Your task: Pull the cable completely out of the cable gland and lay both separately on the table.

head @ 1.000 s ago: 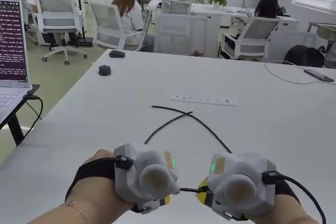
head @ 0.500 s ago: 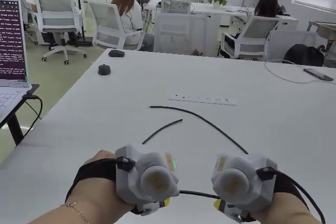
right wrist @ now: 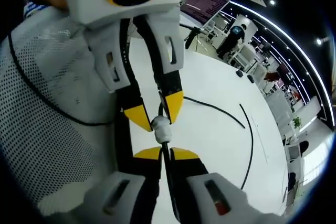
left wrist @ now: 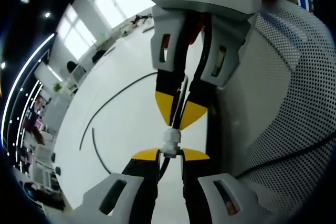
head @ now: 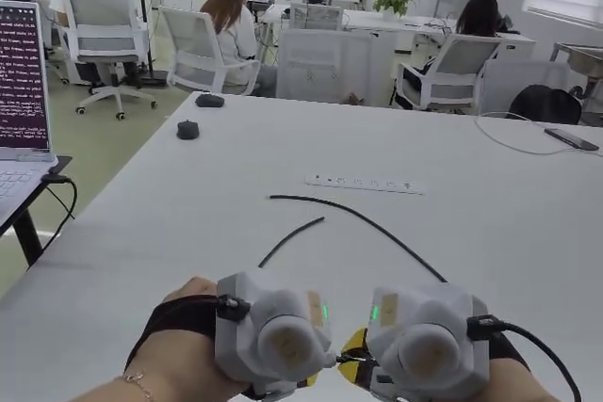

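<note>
The white cable gland (left wrist: 169, 141) sits between the yellow tips of my left gripper (left wrist: 169, 155), which is shut on it. The black cable (right wrist: 165, 157) runs out of the gland (right wrist: 161, 125) and down between the jaws of my right gripper (right wrist: 165, 153), which is shut on it. In the head view the left gripper (head: 320, 374) and right gripper (head: 363, 369) face each other tip to tip at the table's near edge. Both loose lengths of the cable (head: 367, 223) trail across the white table (head: 490, 233) ahead.
A flat white strip (head: 366, 182) lies beyond the cable. Two dark mice (head: 188, 129) (head: 209, 99) sit at the far left, a phone (head: 570, 136) and a thin white cord (head: 509, 134) at the far right. An open laptop (head: 19, 82) stands on the left. Chairs and seated people lie beyond.
Half a second ago the grippers stood apart with a stretch of cable between them; now they are tip to tip again. The cable's loose ends, crossed a second ago, lie apart.
</note>
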`<action>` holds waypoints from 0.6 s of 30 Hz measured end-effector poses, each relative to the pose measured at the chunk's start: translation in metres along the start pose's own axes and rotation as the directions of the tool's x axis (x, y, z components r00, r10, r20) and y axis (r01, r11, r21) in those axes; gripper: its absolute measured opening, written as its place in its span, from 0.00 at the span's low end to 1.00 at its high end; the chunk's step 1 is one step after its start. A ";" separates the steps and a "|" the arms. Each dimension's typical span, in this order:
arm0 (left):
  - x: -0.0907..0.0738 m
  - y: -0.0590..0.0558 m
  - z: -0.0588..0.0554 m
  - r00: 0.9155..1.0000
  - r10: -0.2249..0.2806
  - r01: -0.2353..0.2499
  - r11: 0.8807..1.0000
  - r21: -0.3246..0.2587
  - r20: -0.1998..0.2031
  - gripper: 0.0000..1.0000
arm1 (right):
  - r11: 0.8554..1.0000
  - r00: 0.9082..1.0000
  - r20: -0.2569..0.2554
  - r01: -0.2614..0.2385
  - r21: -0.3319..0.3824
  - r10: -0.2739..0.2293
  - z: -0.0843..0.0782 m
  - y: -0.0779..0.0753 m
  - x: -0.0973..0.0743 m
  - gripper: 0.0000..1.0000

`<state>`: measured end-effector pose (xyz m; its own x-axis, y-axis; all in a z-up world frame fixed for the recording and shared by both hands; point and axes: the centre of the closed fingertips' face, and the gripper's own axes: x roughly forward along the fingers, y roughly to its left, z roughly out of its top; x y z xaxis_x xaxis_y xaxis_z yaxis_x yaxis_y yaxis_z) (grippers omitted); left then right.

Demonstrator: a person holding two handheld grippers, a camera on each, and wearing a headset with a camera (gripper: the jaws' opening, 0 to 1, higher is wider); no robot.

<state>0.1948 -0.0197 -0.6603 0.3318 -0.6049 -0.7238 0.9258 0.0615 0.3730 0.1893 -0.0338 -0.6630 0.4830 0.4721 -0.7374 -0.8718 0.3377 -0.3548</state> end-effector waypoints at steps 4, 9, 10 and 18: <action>-0.001 0.005 -0.006 1.000 0.019 -0.019 1.000 -0.007 -0.023 0.16 | 1.000 1.000 -0.022 0.016 0.003 -0.016 -0.005 -0.003 0.001 0.04; -0.001 0.007 -0.010 0.999 0.021 -0.022 0.999 -0.033 -0.035 0.16 | 0.999 0.997 -0.070 0.028 0.024 -0.026 -0.017 -0.008 0.001 0.04; -0.001 0.006 -0.011 0.999 0.021 -0.022 0.999 -0.033 -0.036 0.16 | 0.999 0.997 -0.078 0.028 0.030 -0.026 -0.020 -0.008 0.001 0.04; 0.000 0.006 -0.013 0.999 0.018 -0.020 0.999 -0.033 -0.050 0.16 | 0.994 0.966 -0.251 0.080 0.070 -0.061 -0.058 -0.017 -0.003 0.04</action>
<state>0.2024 -0.0089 -0.6658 0.3572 -0.5633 -0.7451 0.9246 0.1001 0.3676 0.1983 -0.0883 -0.6884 0.4990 0.2316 -0.8351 -0.8224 0.4304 -0.3720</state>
